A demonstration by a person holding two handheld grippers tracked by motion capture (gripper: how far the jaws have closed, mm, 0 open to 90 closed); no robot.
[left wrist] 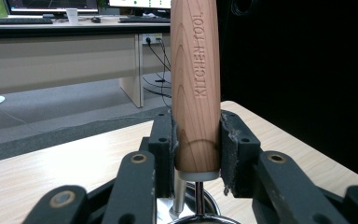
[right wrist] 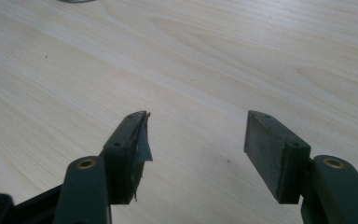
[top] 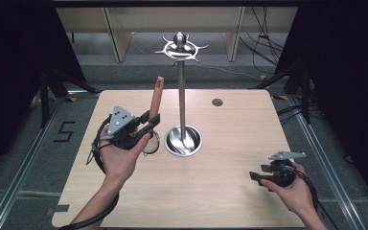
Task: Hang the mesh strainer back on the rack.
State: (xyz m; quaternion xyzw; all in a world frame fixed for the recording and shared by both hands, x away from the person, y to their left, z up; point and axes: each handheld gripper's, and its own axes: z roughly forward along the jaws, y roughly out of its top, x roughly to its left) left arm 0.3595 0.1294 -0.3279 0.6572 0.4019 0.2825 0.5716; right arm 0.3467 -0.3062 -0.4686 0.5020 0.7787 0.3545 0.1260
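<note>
A kitchen utensil with a wooden handle [top: 156,97] stands nearly upright in my left gripper [top: 149,123], which is shut on the handle's lower end. In the left gripper view the handle [left wrist: 196,88] reads "KITCHEN TOOL" and both pads press its sides; a metal shaft and ring show below it. The utensil's round metal end [top: 149,146] hangs just above the table, left of the stand. A metal utensil stand [top: 181,91] with a hooked crown [top: 180,48] and round base [top: 183,141] rises at the table's middle. My right gripper [top: 255,176] rests low at the right front, open with nothing between its jaws [right wrist: 196,140].
The light wooden table [top: 220,191] has a small dark round hole [top: 217,102] near its far edge. Dark curtains flank both sides. Cables lie on the floor behind, and desks with monitors show far off in the left gripper view.
</note>
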